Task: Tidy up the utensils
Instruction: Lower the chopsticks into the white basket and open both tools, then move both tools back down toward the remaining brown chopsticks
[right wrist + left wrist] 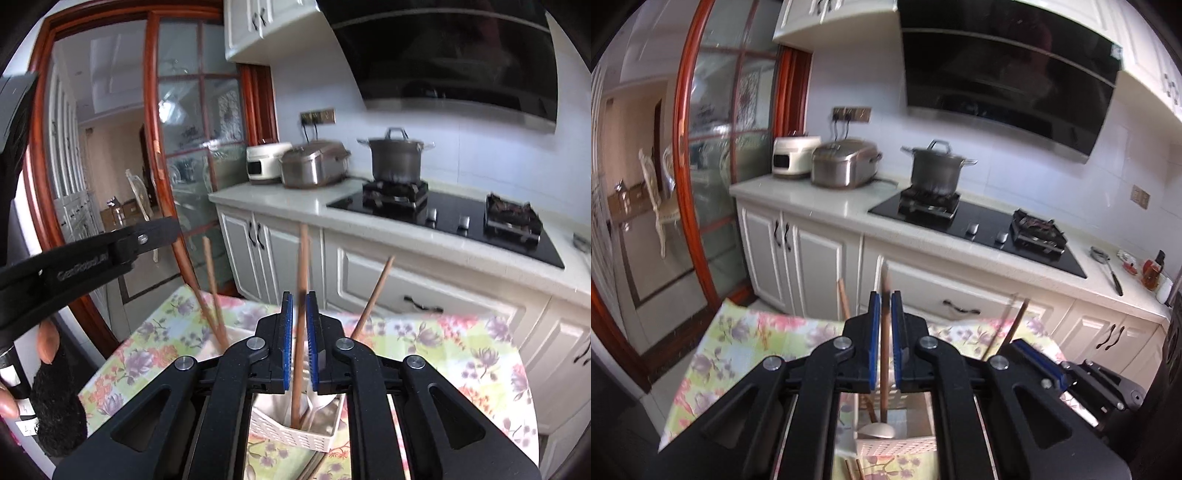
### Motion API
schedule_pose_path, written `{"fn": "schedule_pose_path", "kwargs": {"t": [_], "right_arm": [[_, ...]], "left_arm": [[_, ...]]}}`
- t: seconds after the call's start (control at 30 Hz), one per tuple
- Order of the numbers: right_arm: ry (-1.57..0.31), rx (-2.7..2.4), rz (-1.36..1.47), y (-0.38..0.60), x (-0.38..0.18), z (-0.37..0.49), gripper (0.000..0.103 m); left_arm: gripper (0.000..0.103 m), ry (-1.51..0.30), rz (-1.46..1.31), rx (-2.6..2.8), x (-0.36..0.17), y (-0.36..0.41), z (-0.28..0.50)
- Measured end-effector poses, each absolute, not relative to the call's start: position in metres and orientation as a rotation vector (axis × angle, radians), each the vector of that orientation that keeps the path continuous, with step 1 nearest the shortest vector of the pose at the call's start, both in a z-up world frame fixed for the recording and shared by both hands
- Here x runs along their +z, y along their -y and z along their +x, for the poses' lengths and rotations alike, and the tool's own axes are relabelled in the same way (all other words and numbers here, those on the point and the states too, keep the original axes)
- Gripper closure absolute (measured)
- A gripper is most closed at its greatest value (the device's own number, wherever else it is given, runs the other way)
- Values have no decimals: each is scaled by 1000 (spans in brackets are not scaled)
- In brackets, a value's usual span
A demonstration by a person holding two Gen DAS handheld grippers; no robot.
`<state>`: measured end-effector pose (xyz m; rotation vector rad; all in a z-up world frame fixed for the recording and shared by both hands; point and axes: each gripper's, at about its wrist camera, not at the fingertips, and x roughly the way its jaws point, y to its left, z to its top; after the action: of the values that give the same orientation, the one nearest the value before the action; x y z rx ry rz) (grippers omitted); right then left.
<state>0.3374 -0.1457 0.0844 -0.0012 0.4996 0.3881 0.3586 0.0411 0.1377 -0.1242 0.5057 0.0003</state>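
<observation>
Both claws were pinched nearly shut here, each on a wooden stick. The left claw (885, 299) had its blue pads squeezed on a wooden-handled spoon (884, 343), standing upright with its metal bowl down in the white slotted basket (897, 448). The right claw (299, 299) gripped a chopstick (301, 295), its lower end also down in the basket (291, 437). A few more sticks (212, 291) leaned out of that basket. The basket sat on the floral surface (443, 350), near edge, with the kitchen counter (295, 199) and a pot (395, 157) far behind.
</observation>
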Motion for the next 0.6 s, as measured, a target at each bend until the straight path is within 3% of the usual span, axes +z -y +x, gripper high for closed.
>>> {"fn": "schedule_pose_path", "kwargs": {"t": [0.1, 0.2, 0.4, 0.6], "right_arm": [[-514, 379, -11, 148, 78, 340, 88], [-510, 376, 4, 156, 75, 336, 70], [-499, 378, 39, 177, 66, 304, 68], [-522, 359, 59, 194, 30, 262, 62]], "left_arm": [[80, -524, -127, 20, 125, -51, 362], [58, -513, -133, 48, 119, -60, 356], [17, -457, -143, 116, 107, -78, 317], [10, -439, -106, 174, 69, -80, 264]]}}
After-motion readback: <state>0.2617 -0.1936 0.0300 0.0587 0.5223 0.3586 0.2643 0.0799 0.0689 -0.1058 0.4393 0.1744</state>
